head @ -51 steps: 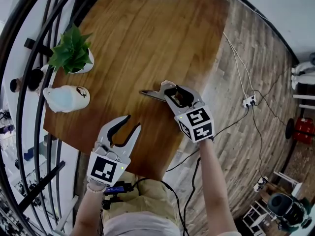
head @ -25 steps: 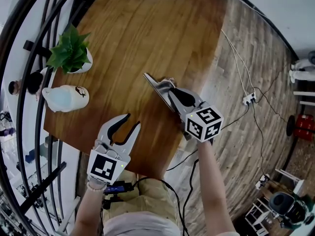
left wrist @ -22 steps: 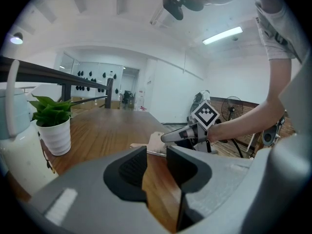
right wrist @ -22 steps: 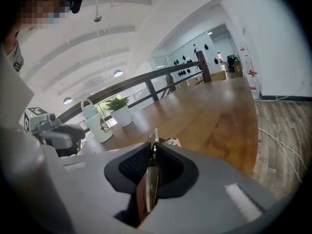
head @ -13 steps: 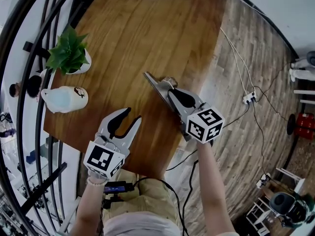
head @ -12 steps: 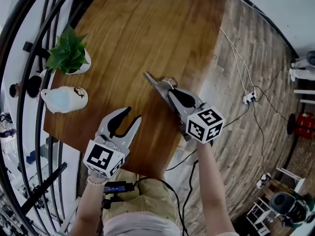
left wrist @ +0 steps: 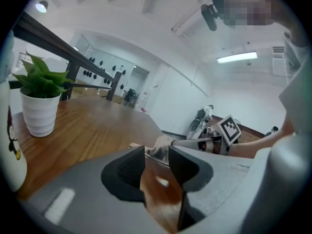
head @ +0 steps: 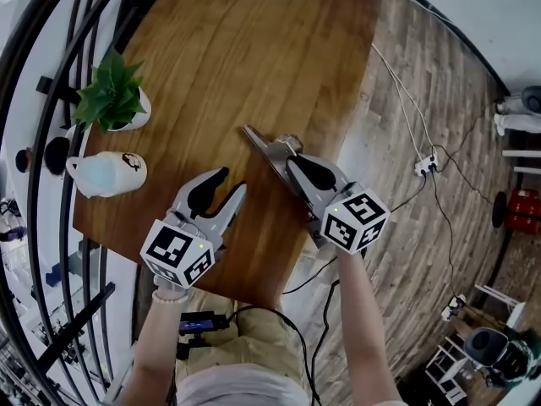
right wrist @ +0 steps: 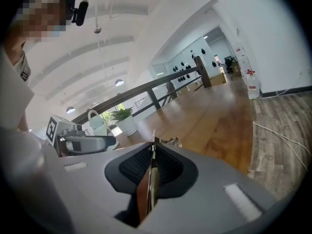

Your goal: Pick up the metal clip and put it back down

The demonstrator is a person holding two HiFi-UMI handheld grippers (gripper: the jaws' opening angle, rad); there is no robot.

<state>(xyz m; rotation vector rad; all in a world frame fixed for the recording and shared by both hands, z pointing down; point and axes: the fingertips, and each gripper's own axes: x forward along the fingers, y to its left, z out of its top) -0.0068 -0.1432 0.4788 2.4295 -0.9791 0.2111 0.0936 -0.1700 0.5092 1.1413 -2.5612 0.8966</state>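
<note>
The metal clip (head: 264, 148) is a flat silvery plate, pinched edge-on by my right gripper (head: 292, 162), which is shut on it. It sticks out to the upper left over the wooden table (head: 254, 49) near the table's right edge. In the right gripper view the clip (right wrist: 152, 177) shows as a thin vertical blade between the pads. My left gripper (head: 226, 184) stands open to the left of the clip with nothing between its fingers. In the left gripper view the clip (left wrist: 158, 146) lies just beyond the jaws of the left gripper (left wrist: 157, 161).
A potted plant (head: 110, 100) and a white jug (head: 103, 174) stand at the table's left edge, beside a dark railing (head: 51, 83). Cables and a power strip (head: 423, 166) lie on the plank floor to the right.
The right gripper has turned the clip from lying level to edge-on and keeps hold of it. The left gripper has moved up and right, closer to the clip.
</note>
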